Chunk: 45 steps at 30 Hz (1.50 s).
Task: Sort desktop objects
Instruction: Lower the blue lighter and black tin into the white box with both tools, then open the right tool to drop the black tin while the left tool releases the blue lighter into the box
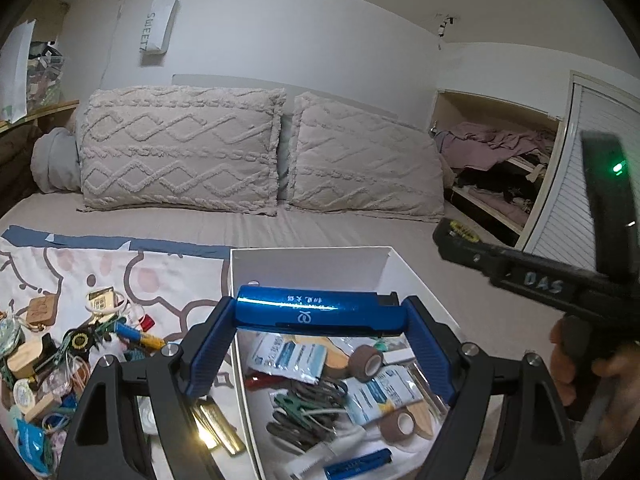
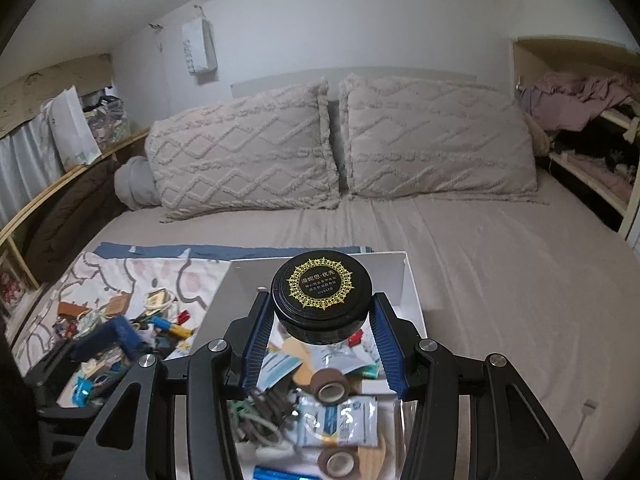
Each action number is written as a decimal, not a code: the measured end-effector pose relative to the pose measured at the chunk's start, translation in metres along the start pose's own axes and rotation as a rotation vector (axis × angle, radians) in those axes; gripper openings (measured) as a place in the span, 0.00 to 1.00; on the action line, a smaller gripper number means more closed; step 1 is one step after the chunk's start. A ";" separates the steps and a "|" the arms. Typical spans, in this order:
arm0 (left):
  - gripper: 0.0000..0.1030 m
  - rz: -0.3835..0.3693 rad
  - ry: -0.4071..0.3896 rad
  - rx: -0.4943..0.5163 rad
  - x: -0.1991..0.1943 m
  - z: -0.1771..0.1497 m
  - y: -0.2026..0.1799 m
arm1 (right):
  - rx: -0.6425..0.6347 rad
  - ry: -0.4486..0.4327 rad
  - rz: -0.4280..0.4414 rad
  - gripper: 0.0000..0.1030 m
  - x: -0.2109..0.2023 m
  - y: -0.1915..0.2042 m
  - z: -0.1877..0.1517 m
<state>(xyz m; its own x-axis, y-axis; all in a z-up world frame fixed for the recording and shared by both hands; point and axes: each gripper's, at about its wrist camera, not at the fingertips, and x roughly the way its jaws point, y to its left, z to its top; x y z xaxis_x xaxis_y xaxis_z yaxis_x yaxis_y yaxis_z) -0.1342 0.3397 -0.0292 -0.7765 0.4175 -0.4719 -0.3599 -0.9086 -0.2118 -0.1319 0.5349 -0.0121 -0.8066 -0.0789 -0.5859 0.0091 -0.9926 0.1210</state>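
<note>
My left gripper (image 1: 320, 316) is shut on a shiny blue cylinder (image 1: 316, 310), gripped end to end and held crosswise above the white box (image 1: 308, 260). In the right wrist view my right gripper (image 2: 320, 312) is shut on a round black jar with a gold-patterned lid (image 2: 320, 294), also hanging over the white box (image 2: 412, 280). Inside the box lie brown tape rolls (image 2: 328, 386), sachets (image 1: 286, 356), cables and another blue cylinder (image 1: 358, 466). The right gripper's black body (image 1: 520, 272) shows at the right of the left wrist view, with a hand below it.
A heap of small items (image 1: 60, 360) sits on a patterned cloth (image 2: 132, 276) left of the box, all on a bed. Two textured pillows (image 1: 180, 148) lean at the headboard. An open closet with clothes (image 1: 500, 160) is at the right. A white cable (image 2: 590, 404) lies on the sheet.
</note>
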 end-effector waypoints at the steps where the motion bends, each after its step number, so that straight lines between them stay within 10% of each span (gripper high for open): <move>1: 0.80 0.006 -0.001 0.004 0.004 0.004 0.002 | 0.001 0.015 -0.005 0.49 0.007 -0.003 0.001; 18: 0.80 0.019 0.076 0.081 0.062 0.025 -0.009 | 0.019 0.097 -0.007 0.49 0.098 -0.043 0.008; 23: 0.80 0.023 0.098 0.057 0.070 0.024 -0.012 | 0.096 0.098 0.019 0.50 0.102 -0.058 0.005; 26: 0.80 0.027 0.116 0.058 0.075 0.023 -0.015 | 0.129 0.086 0.025 0.68 0.096 -0.065 0.007; 45: 0.80 0.072 0.330 0.013 0.139 0.020 -0.007 | 0.121 0.094 0.026 0.68 0.083 -0.090 0.013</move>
<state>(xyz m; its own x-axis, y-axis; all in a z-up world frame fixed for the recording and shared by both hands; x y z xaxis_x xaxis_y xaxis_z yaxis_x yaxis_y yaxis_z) -0.2498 0.4043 -0.0767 -0.5913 0.3265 -0.7374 -0.3187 -0.9346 -0.1582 -0.2069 0.6188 -0.0611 -0.7480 -0.1187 -0.6530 -0.0461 -0.9722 0.2295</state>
